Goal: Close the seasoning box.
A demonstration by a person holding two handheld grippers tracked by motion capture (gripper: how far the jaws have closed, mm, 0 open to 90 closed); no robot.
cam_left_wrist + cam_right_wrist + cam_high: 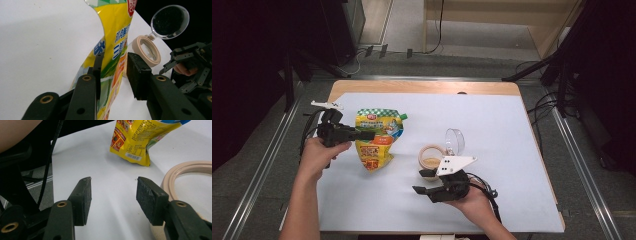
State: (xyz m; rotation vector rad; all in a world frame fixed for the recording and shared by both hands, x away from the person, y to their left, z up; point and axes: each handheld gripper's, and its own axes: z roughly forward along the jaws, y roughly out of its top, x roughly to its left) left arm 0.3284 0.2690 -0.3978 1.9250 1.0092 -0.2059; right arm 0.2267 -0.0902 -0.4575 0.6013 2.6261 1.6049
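A yellow spouted pouch [379, 145] stands tilted on the white table cover, its green cap at the upper right. My left gripper [366, 134] reaches in from the left at mid-height of the pouch. In the left gripper view the pouch [115, 37] rises between the jaws of the left gripper [113, 65]: the left finger lies against it and a thin gap shows at the right pad [136, 75]. A beige round container [431, 156] with a clear flip lid [455, 141] hinged open sits mid-table. My right gripper [423, 182] stands open just in front of it with nothing between its jaws. The right gripper view has the right gripper [112, 190] beside the container's rim [190, 166].
The white cover [492, 125] spans most of the wooden table [422, 87]. A small white object [327, 105] lies at the far left edge. Metal rails and cables run along both sides of the table on the floor.
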